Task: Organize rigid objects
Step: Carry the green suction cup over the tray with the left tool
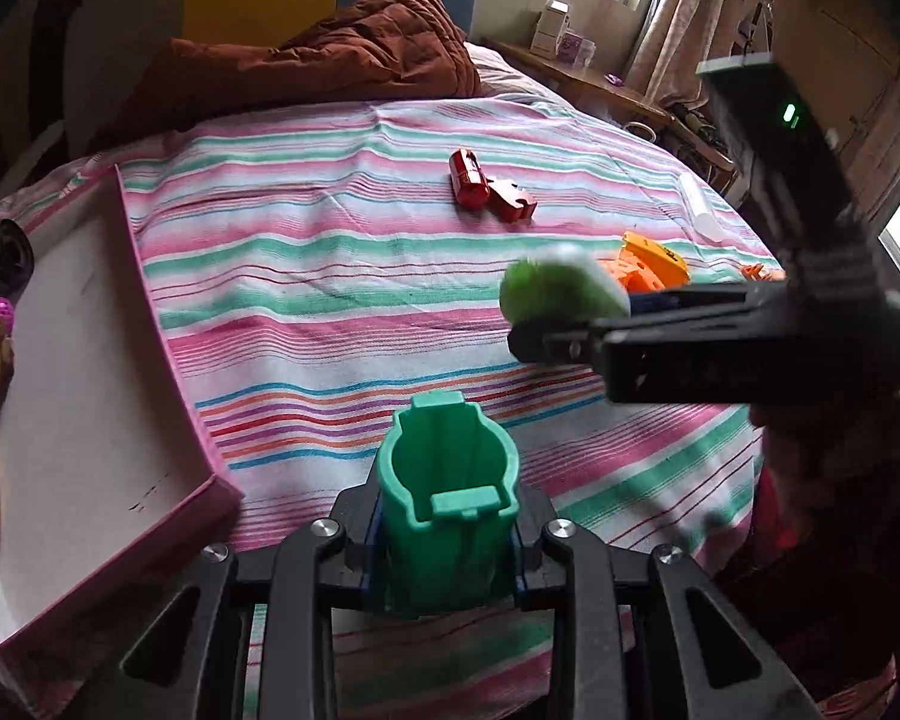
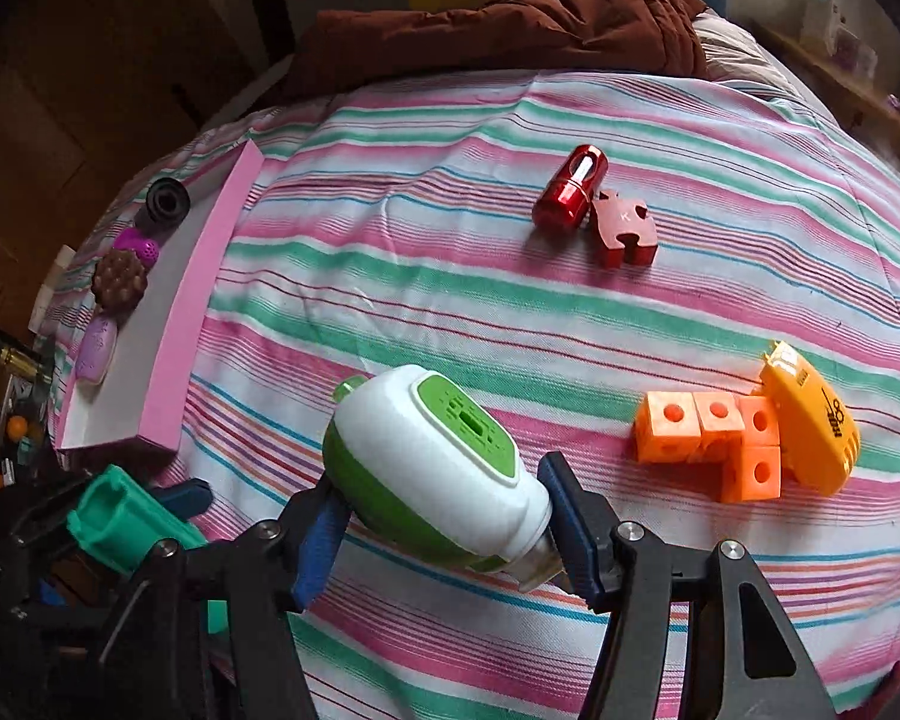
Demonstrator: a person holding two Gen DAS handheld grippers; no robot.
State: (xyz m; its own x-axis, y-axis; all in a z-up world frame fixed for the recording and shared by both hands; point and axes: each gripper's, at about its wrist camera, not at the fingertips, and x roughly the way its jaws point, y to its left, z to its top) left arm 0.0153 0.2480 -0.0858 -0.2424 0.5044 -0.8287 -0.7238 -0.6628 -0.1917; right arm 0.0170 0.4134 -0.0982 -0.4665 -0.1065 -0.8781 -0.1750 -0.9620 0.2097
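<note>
left gripper [image 1: 447,546]: fingers closed around green toy bin [image 1: 447,498], held above striped bedsheet [image 1: 330,276], just right of pink tray [image 1: 174,384] | right gripper [image 2: 444,522]: fingers closed on white-green device [image 2: 432,462], right of the tray | red cylinder [image 2: 570,195] touching red puzzle piece [image 2: 624,231], farther from tray | orange blocks [image 2: 714,438] touching orange case [image 2: 810,420], farthest from tray

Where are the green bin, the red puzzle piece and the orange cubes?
green bin [image 1: 450,510]: left wrist view, front wall below the rim.
red puzzle piece [image 2: 624,228]: right wrist view, flat top face.
orange cubes [image 2: 714,438]: right wrist view, middle cube.
</note>
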